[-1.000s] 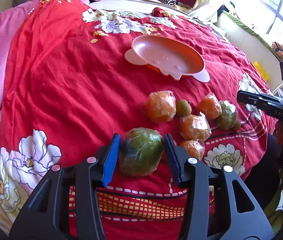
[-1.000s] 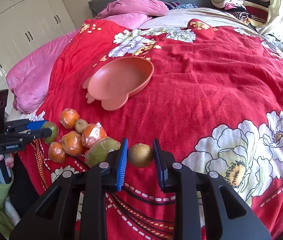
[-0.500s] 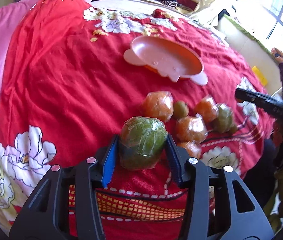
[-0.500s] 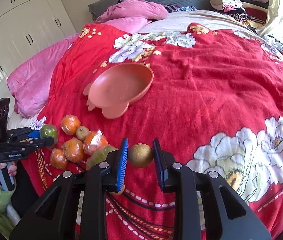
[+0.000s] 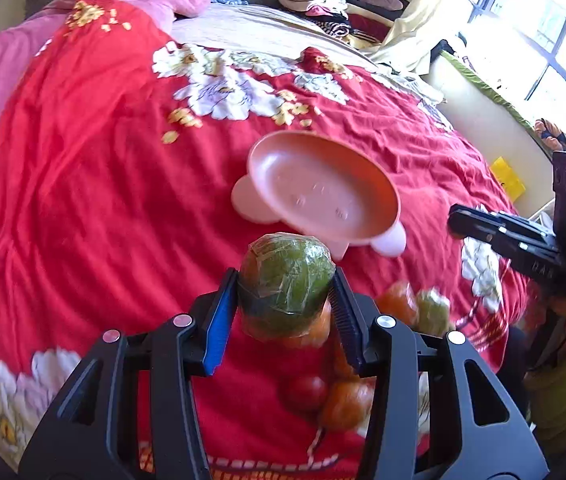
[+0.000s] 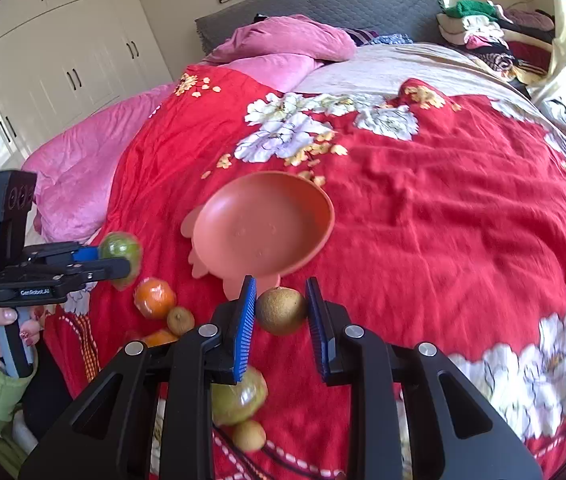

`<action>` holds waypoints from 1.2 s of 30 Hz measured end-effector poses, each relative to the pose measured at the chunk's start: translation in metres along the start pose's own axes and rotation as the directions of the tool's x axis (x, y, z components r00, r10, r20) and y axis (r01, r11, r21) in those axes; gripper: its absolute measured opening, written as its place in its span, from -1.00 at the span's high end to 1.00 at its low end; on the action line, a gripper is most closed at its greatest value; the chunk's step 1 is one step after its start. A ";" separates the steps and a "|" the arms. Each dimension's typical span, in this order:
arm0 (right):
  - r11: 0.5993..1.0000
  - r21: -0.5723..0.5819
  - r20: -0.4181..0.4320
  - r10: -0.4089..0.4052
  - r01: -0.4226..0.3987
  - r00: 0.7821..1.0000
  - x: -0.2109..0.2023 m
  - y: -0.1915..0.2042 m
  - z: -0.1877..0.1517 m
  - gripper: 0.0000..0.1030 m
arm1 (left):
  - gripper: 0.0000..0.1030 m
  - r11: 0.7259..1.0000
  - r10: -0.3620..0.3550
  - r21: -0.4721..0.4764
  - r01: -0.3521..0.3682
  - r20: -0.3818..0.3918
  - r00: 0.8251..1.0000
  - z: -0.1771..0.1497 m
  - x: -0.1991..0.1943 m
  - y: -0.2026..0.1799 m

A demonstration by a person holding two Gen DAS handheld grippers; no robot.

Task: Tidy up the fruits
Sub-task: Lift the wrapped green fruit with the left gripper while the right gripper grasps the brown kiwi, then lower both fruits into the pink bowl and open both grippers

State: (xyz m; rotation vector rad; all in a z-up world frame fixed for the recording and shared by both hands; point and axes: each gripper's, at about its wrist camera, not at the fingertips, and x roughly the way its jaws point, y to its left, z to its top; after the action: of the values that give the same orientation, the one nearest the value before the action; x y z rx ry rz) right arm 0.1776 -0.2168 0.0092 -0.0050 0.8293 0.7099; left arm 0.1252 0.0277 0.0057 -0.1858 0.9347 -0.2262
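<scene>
My left gripper [image 5: 285, 292] is shut on a plastic-wrapped green fruit [image 5: 285, 280], held above the red bedspread just short of the pink dish [image 5: 315, 188]. From the right wrist view that same left gripper [image 6: 121, 258] appears at the far left with the green fruit [image 6: 121, 246] in it. My right gripper [image 6: 280, 312] is shut on a small brown round fruit [image 6: 281, 310], lifted near the front rim of the pink dish [image 6: 263, 224]. Several wrapped oranges [image 6: 154, 298] and other fruits lie on the bedspread below both grippers.
The red flowered bedspread [image 6: 443, 220] covers the bed. Pink pillows [image 6: 283, 40] lie at the head, folded clothes [image 6: 495, 32] at the far corner. White wardrobes [image 6: 55, 48] stand on the left. A window and a yellow item [image 5: 507, 178] are beside the bed.
Both grippers have risen and moved forward toward the pink dish, each carrying its fruit. The pile of fruits has slid lower in both views.
</scene>
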 end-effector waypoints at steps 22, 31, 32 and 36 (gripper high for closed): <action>0.994 -0.110 -0.072 -0.024 0.016 0.997 0.071 0.015 0.021 0.53 | 0.27 0.998 -0.048 0.030 0.051 -0.070 0.996 0.064 0.071 -0.009; 0.992 -0.123 -0.098 -0.027 0.015 0.995 0.083 0.016 0.018 0.53 | 0.27 0.999 -0.042 0.026 0.045 -0.103 0.994 0.065 0.088 -0.008; 0.992 -0.123 -0.100 -0.026 0.013 0.995 0.083 0.016 0.017 0.53 | 0.27 0.999 -0.043 0.026 0.046 -0.104 0.994 0.064 0.088 -0.008; 0.992 -0.125 -0.101 -0.031 0.018 0.994 0.086 0.017 0.016 0.52 | 0.27 0.999 -0.044 0.026 0.047 -0.106 0.993 0.065 0.090 -0.009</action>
State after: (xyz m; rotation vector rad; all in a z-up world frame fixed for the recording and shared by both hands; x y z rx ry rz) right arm 0.2182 -0.1500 -0.0332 -0.1643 0.8806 0.7414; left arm 0.2284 -0.0010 -0.0239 -0.1698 1.0317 -0.2933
